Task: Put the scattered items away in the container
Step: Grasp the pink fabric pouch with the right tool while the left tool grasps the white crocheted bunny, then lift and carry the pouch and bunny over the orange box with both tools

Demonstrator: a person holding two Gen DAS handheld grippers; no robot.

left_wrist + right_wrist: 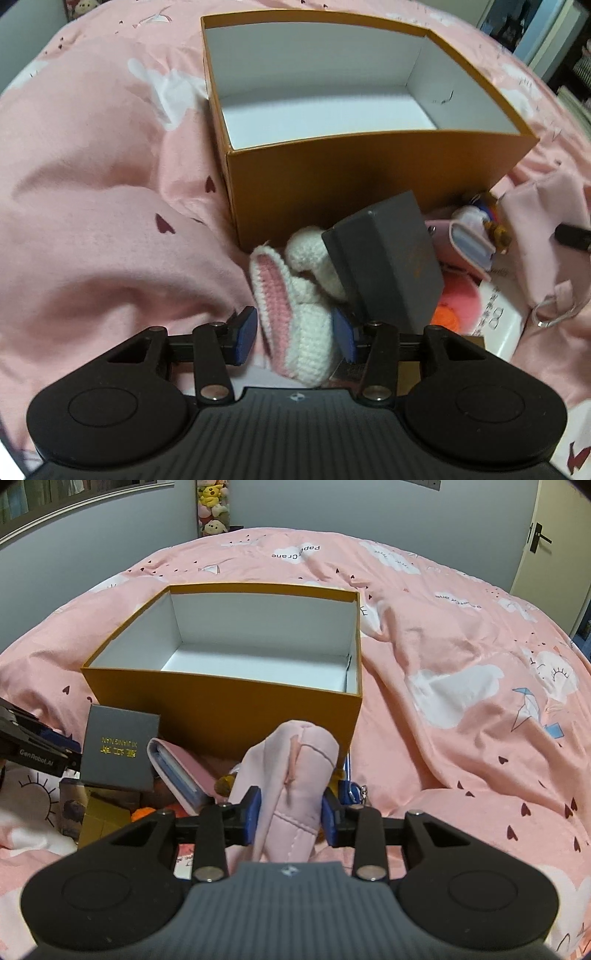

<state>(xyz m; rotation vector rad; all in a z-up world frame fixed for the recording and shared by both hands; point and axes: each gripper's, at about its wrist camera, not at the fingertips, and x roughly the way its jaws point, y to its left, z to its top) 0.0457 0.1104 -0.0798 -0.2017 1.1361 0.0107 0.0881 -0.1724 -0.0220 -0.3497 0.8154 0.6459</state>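
A: Where is the crocheted bunny (295, 317) found?
B: Between the spread pads of the left gripper (297, 330), with a gap at the left pad, before the orange box (369, 177).
A: And the right gripper (291, 814)?
B: A pink pouch (291, 775) is pinched there.

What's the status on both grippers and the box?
Left gripper open around crochet bunny, not clamped. Right gripper shut on pink pouch. Orange box empty. Grey box leans against bunny.
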